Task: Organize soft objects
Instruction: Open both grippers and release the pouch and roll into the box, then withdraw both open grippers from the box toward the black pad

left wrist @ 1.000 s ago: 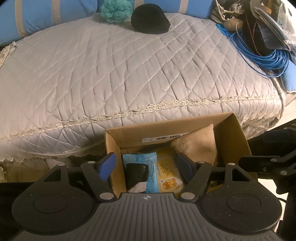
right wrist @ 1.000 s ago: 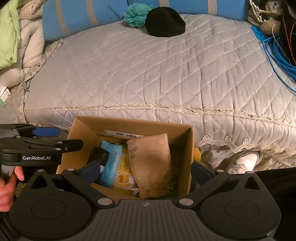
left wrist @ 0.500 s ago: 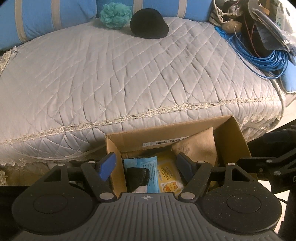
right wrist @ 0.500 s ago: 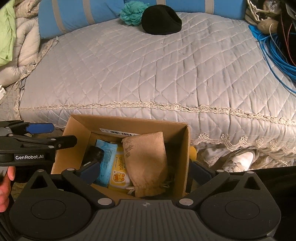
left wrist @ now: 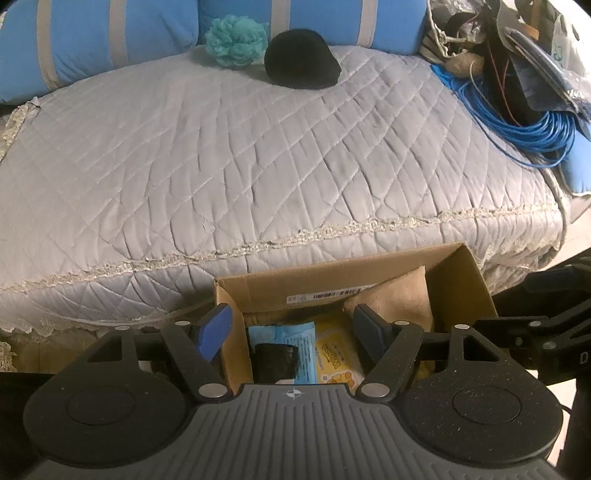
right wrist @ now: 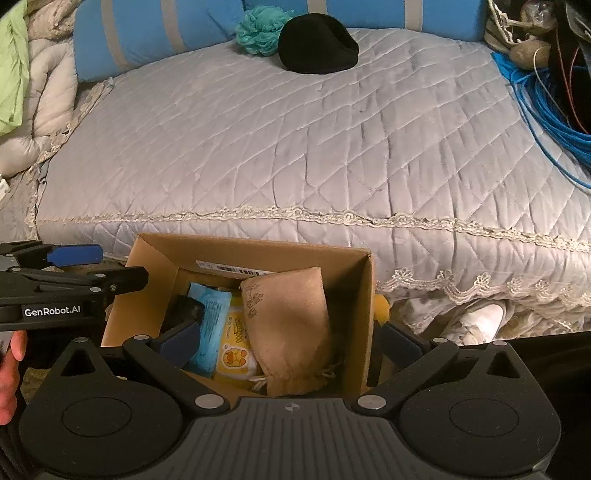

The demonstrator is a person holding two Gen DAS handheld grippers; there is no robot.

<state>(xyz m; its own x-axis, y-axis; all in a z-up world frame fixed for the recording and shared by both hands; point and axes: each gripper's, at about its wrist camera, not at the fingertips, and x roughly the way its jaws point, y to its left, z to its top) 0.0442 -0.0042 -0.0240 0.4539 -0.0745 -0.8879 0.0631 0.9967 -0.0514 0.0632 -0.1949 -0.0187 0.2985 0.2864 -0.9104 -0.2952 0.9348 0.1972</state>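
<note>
The cardboard box (right wrist: 354,291) stands against the near edge of the quilted bed (right wrist: 295,147); inside it a tan pouch (right wrist: 291,325) leans on the right, with a yellow wipes pack (right wrist: 236,343), a blue packet (right wrist: 210,321) and a black item (left wrist: 275,362) to its left; the left gripper (left wrist: 291,332) hangs over the box with jaws wide, gripping nothing; the right gripper (right wrist: 288,343) also stands wide and empty, straddling the box's right wall; far behind the box a black cap (right wrist: 317,44) touches a teal pom-pom (right wrist: 258,31); a blue cable coil (left wrist: 528,122) lies right of them
</note>
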